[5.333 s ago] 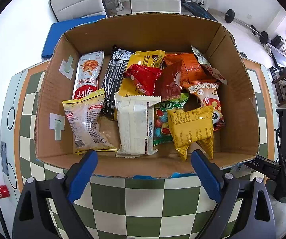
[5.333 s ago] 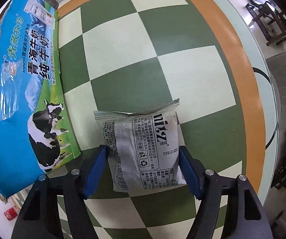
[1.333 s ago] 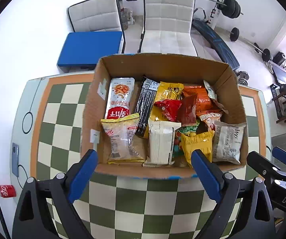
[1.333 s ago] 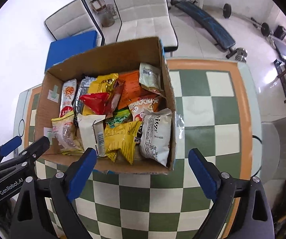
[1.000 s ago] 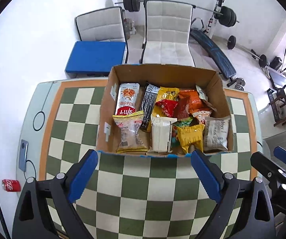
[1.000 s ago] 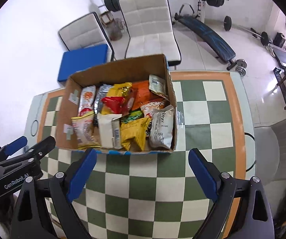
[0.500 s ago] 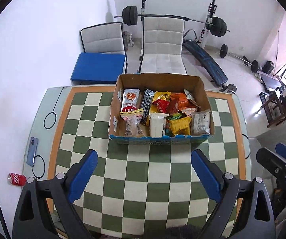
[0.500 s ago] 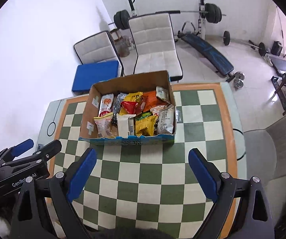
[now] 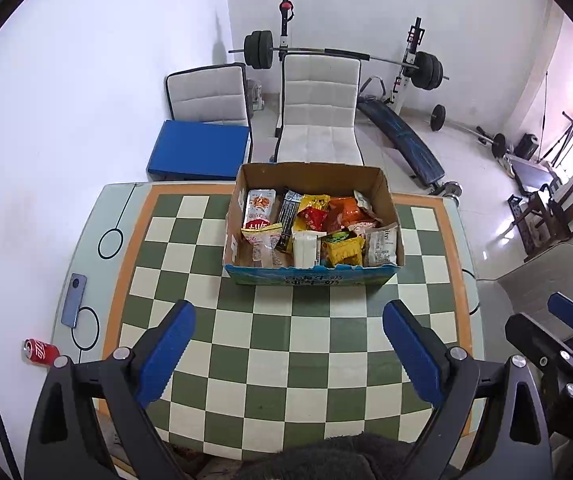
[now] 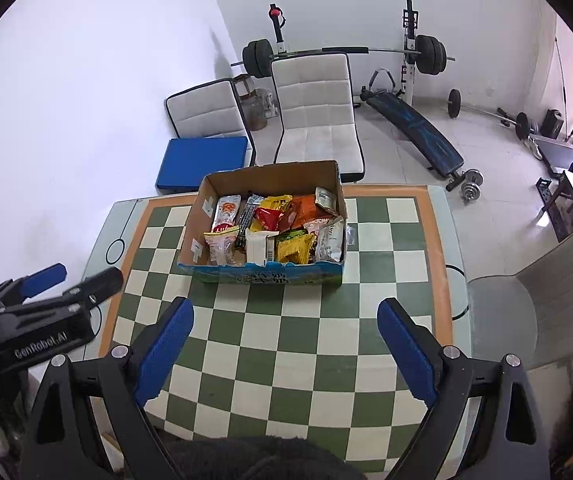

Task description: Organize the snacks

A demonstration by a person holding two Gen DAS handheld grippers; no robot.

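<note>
The snacks [image 9: 312,230] sit packed together inside an open cardboard box [image 9: 388,204] that stands on the far half of the green-and-cream checkered surface [image 9: 286,344]. Among them are a grey packet [image 9: 382,244] against the box's right wall, a yellow packet [image 9: 344,250] beside it, a white packet [image 9: 304,246] near the middle and a red-and-white sachet [image 9: 259,210] at the left. The left tool [image 9: 288,350] hangs high above the near part of the surface, its blue fingers spread wide with nothing between them. The right tool [image 10: 284,346] is likewise held high and wide apart, gripping nothing. Both are well apart from the box. A phone [image 9: 73,300] lies on the surface's left border, and a red can [image 9: 40,352] lies on the floor nearby. Two pale chairs [image 9: 318,116] and a barbell rack [image 9: 346,56] stand beyond the surface.
</note>
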